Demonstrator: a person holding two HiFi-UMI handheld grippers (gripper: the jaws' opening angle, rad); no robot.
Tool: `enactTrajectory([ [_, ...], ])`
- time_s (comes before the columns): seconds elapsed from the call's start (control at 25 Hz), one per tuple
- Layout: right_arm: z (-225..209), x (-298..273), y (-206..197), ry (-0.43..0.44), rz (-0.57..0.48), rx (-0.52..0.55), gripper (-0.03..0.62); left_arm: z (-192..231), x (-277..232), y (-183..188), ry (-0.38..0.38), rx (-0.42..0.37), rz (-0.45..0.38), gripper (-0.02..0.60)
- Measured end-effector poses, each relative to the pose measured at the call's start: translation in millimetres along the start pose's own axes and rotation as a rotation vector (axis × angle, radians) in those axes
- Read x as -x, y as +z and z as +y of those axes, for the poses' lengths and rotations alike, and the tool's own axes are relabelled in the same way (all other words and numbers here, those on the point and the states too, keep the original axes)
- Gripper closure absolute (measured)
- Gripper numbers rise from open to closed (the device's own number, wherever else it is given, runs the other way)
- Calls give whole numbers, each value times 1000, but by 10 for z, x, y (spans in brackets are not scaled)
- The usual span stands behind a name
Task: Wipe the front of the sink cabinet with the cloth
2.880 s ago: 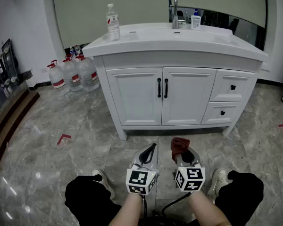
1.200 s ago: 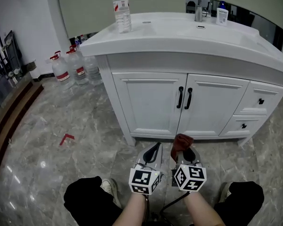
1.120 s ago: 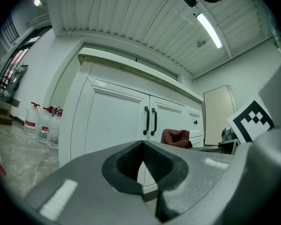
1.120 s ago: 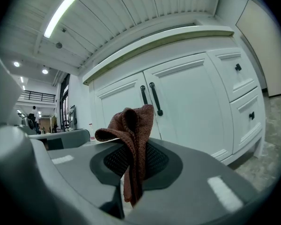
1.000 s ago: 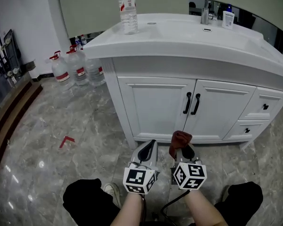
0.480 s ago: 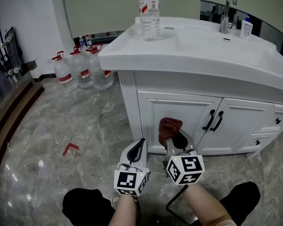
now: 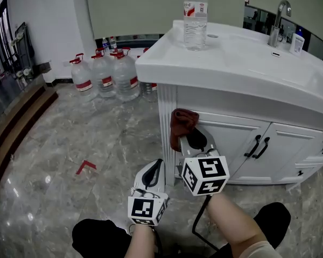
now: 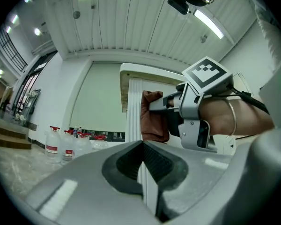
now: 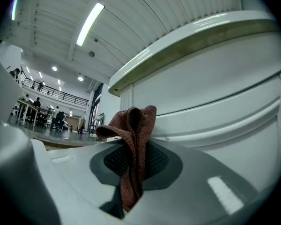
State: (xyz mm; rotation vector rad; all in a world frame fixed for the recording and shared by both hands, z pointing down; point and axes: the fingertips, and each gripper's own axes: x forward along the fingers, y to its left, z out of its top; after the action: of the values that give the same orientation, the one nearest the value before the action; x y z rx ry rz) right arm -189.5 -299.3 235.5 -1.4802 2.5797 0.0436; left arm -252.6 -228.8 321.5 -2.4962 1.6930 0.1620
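- The right claw [image 7: 187, 137] is clamped tight on a reddish-brown cloth [image 7: 182, 121], which bunches up above its tips (a fold hangs down between the pads).
- The cloth is at the near left corner of the white sink cabinet [image 7: 242, 144], beside the top of the fluted corner post [image 7: 166, 144] and just under the countertop edge; whether it touches the front cannot be told.
- The left claw [image 7: 159, 165] is closed and empty, lower and further left, over the marble floor [image 7: 70, 138].
- A water bottle [image 7: 195, 16] stands on the countertop; jugs [image 7: 105, 77] sit on the far floor.
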Motion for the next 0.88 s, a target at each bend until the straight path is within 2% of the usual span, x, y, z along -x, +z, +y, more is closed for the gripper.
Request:
enactTrajectory([
  [0.2,-134,89,46,-21,-8,12,514,-78,-58,-52,-30,43,1,581],
  [0.36,-419,292,75,-71,-1,35,514,-233,-110,-86,-60,79,-1,581],
  [0.88,-1544,1159,263,-300,17,19,514,-1149,-221,-177,-226,72,29,581],
])
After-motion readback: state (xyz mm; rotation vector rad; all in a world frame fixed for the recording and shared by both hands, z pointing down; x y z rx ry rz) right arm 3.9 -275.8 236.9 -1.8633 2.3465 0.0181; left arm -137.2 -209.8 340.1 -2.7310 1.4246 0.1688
